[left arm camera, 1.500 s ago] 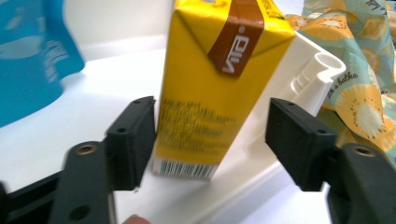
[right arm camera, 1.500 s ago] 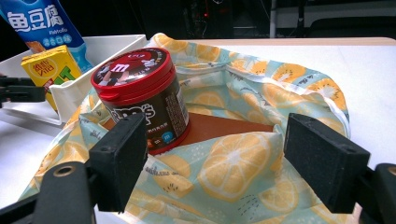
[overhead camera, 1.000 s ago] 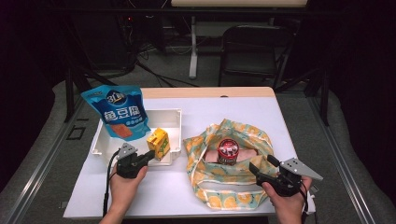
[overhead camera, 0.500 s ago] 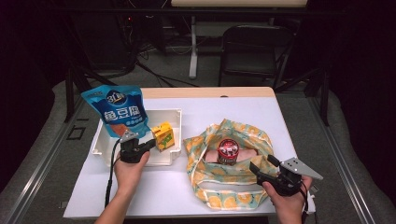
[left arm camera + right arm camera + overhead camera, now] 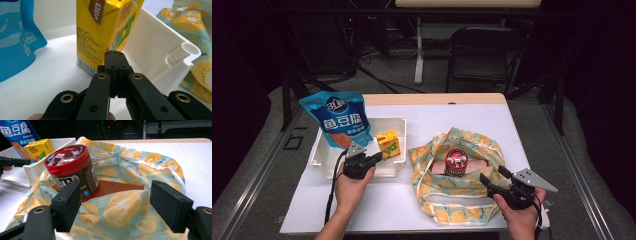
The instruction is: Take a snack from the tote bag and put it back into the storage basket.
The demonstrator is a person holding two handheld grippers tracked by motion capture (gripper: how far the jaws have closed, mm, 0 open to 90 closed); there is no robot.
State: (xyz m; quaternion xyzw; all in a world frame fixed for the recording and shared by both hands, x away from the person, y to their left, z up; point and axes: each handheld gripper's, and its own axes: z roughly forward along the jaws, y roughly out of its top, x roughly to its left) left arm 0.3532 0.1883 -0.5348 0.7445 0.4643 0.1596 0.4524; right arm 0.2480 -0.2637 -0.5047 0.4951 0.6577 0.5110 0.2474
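Note:
My left gripper (image 5: 373,159) (image 5: 115,53) is shut with nothing between its jaws. Its tips sit just in front of a yellow drink carton (image 5: 389,144) (image 5: 105,30) standing in a white tray (image 5: 398,125) (image 5: 150,45); whether they touch it I cannot tell. A blue snack pouch (image 5: 343,120) stands in the tray's left part. My right gripper (image 5: 492,182) (image 5: 117,195) is open over the near rim of a fruit-print cloth bag (image 5: 452,215) (image 5: 125,212). Its jaws have just been closing slightly, with bag fabric between them, unpressed. A red-lidded candy jar (image 5: 456,161) (image 5: 72,167) sits in the bag on something flat and brown.
Everything rests on a white table (image 5: 462,120) with a wooden strip at its far edge. A black chair (image 5: 482,50) stands behind it on the dark floor. Cables trail from both grippers towards the table's near edge.
The left hand has shifted slightly forward towards the tray, and the yellow carton stands a little farther back than before. The right hand has stayed where it was.

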